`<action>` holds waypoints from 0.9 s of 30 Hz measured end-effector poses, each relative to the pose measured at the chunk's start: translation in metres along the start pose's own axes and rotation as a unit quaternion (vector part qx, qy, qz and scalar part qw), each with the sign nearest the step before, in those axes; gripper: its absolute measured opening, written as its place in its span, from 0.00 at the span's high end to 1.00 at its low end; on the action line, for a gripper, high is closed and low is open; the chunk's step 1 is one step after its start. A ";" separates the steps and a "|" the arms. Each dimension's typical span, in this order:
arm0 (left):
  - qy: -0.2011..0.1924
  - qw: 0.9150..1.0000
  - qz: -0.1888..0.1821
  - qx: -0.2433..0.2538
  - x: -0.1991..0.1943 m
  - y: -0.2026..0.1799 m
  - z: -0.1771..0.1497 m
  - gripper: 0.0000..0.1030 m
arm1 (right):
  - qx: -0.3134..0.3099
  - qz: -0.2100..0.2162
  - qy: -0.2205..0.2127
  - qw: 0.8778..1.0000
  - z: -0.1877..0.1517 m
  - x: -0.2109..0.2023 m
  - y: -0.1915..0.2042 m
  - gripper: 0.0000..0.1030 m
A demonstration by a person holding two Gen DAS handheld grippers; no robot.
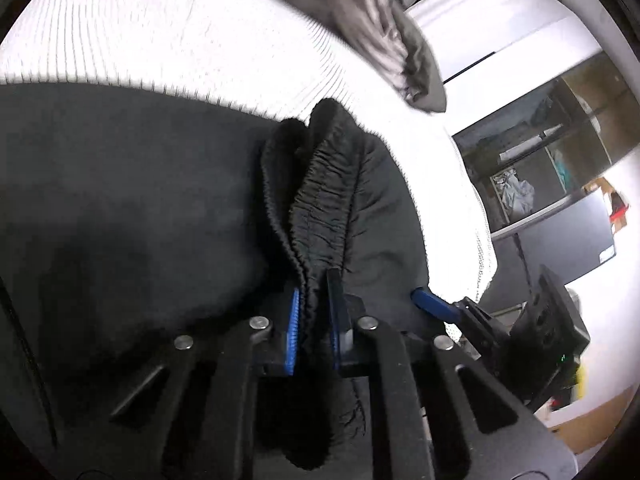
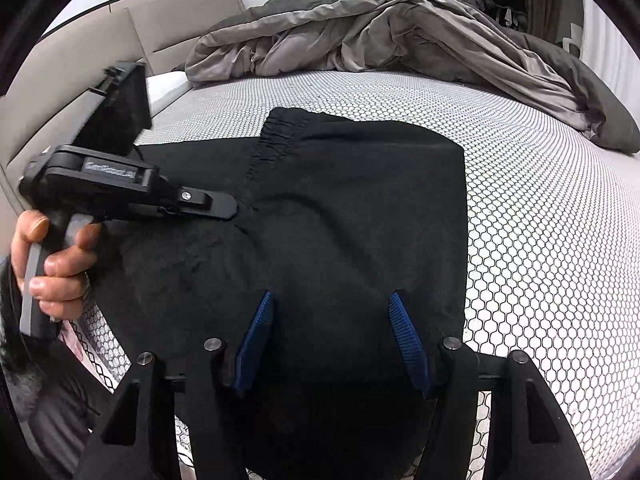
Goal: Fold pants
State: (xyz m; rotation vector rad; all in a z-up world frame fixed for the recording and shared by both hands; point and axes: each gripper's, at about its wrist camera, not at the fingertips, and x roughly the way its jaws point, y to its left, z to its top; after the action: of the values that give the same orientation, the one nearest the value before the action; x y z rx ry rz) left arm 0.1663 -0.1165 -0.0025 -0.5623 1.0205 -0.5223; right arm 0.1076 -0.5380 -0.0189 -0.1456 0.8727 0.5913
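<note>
Black pants [image 2: 360,200] lie spread on the bed, with the gathered elastic waistband [image 1: 324,192] bunched upward. My left gripper [image 1: 316,312] is shut on that waistband, its blue pads pinching the fold. From the right wrist view, a hand [image 2: 52,264] holds that left gripper [image 2: 228,210] low over the pants' left side. My right gripper [image 2: 330,312] stands open over the near part of the pants, with dark cloth lying between its pads. In the left wrist view one blue finger [image 1: 434,305] of the right gripper rests at the pants' edge.
The pants rest on a white honeycomb-patterned mattress cover [image 2: 540,240]. A crumpled grey duvet [image 2: 400,32] is piled at the far side. A beige headboard [image 2: 80,60] runs along the left. Beyond the bed edge stands a dark shelf unit [image 1: 540,168].
</note>
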 end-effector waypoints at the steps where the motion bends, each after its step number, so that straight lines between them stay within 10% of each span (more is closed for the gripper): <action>1: -0.012 1.000 0.006 0.011 -0.009 -0.004 0.000 0.92 | 0.002 0.001 0.000 1.000 0.003 0.000 0.002 0.40; 10: -0.087 0.991 0.100 0.009 -0.122 0.055 -0.003 0.93 | 0.000 0.033 0.000 0.999 0.017 0.002 0.020 0.36; 16: -0.065 0.986 0.149 -0.023 -0.146 0.120 -0.021 0.79 | 0.016 0.032 0.030 0.999 0.016 0.016 0.020 0.35; 27: -0.123 0.977 0.170 0.026 -0.168 0.070 -0.006 0.65 | 0.113 0.089 0.023 0.989 -0.004 -0.018 -0.008 0.37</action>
State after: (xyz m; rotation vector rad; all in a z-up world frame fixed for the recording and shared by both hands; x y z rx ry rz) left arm 0.0987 0.0420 0.0566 -0.3824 0.8404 -0.1704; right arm 0.0999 -0.5537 -0.0085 0.1265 0.9969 0.6517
